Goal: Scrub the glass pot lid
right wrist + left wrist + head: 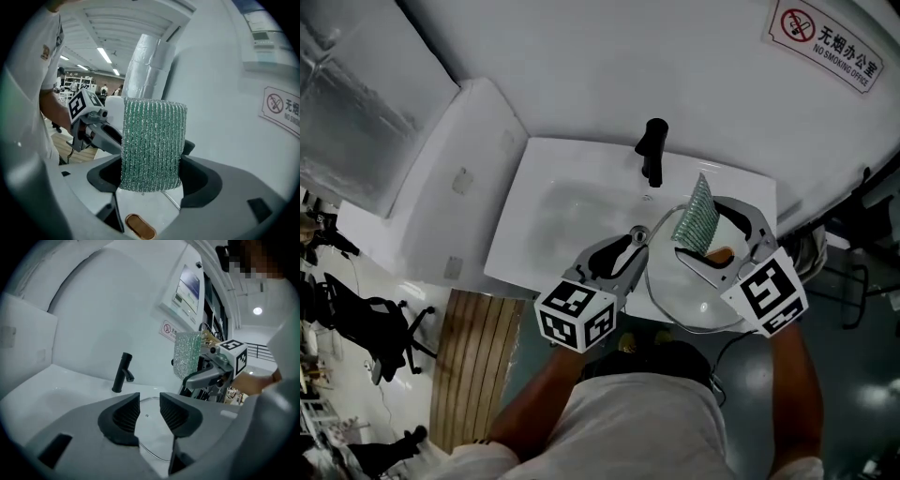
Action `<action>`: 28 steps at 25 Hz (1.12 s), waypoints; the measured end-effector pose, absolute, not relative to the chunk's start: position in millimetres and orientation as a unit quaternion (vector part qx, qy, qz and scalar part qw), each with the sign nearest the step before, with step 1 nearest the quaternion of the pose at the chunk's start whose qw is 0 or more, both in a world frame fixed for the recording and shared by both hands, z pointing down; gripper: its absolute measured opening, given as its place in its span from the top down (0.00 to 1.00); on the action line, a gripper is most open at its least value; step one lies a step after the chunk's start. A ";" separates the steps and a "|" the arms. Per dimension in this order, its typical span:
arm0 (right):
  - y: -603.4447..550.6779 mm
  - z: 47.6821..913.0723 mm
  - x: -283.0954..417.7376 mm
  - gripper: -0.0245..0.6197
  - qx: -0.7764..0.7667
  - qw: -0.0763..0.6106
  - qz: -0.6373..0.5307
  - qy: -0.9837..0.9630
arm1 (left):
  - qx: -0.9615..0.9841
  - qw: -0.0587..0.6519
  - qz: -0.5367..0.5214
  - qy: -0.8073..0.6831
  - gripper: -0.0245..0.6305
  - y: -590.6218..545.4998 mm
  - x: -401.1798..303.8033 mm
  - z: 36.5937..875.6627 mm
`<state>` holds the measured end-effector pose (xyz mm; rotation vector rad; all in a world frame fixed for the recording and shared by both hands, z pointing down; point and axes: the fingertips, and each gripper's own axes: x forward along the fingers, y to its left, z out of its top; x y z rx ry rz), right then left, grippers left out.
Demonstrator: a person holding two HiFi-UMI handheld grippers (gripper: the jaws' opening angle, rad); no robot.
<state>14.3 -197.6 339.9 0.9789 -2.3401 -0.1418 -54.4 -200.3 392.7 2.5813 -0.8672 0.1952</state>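
The glass pot lid (694,298) lies flat on the white sink top, right of the basin. My left gripper (628,251) hovers at its left rim, jaws open and empty; in the left gripper view (149,413) the lid's rim (154,454) shows through the gap. My right gripper (705,249) is over the lid, shut on a green scouring pad (697,216) that stands upright. In the right gripper view (152,177) the pad (152,143) fills the gap. Under it are the lid's rim (174,201) and a brown oval piece (139,227).
A black faucet (652,150) stands behind the white basin (572,211), also seen as the faucet (122,373) in the left gripper view. A wall with a no-smoking sign (823,39) is close behind. A wooden mat (473,361) lies on the floor at left.
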 end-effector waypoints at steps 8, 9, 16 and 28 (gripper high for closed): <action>-210.5 392.1 0.6 0.42 0.241 0.423 -0.085 -0.869 | 0.895 0.288 0.138 -0.313 0.66 -194.5 -40.5 436.2; -209.9 399.7 -1.0 0.42 0.222 0.438 -0.084 -0.867 | 0.889 0.299 0.147 -0.314 0.65 -192.5 -39.0 442.4; -209.3 447.6 -4.9 0.42 0.114 0.530 -0.095 -0.835 | 0.856 0.363 0.197 -0.312 0.62 -175.6 -31.1 481.0; -197.0 490.8 -14.5 0.42 -0.003 0.583 -0.099 -0.806 | 0.828 0.399 0.244 -0.309 0.61 -158.4 -21.8 513.5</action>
